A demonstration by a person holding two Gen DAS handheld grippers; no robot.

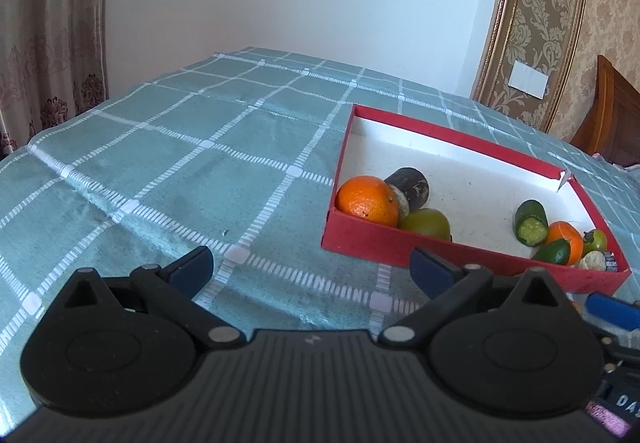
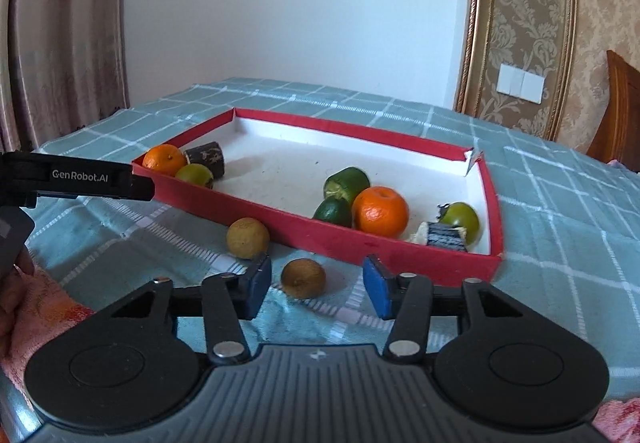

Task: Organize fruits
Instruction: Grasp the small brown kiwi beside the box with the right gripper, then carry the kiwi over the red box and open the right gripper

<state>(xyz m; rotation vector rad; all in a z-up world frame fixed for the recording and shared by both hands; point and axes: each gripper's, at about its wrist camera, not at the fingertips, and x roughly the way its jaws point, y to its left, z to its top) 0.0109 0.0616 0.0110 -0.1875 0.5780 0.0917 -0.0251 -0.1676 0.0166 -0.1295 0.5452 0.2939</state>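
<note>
A shallow red box (image 2: 304, 231) with a white floor lies on the checked tablecloth. It holds an orange (image 2: 380, 211), green fruits (image 2: 460, 219) and cut green pieces (image 2: 346, 183) on the right. A second orange (image 1: 367, 199) and a dark stub (image 1: 409, 187) sit in its left corner. Two small brown round fruits lie outside its front wall. One of them (image 2: 303, 278) sits between the blue pads of my right gripper (image 2: 316, 267), which do not touch it. The other (image 2: 247, 237) rests to the left. My left gripper (image 1: 312, 257) stands open over bare cloth.
The teal tablecloth (image 1: 180, 171) stretches left of the box. The left gripper's black body (image 2: 80, 179) reaches in beside the box's left corner. A hand and pink fabric (image 2: 44, 307) show at the lower left. A wooden chair (image 2: 620, 115) and a curtain (image 1: 48, 23) flank the table.
</note>
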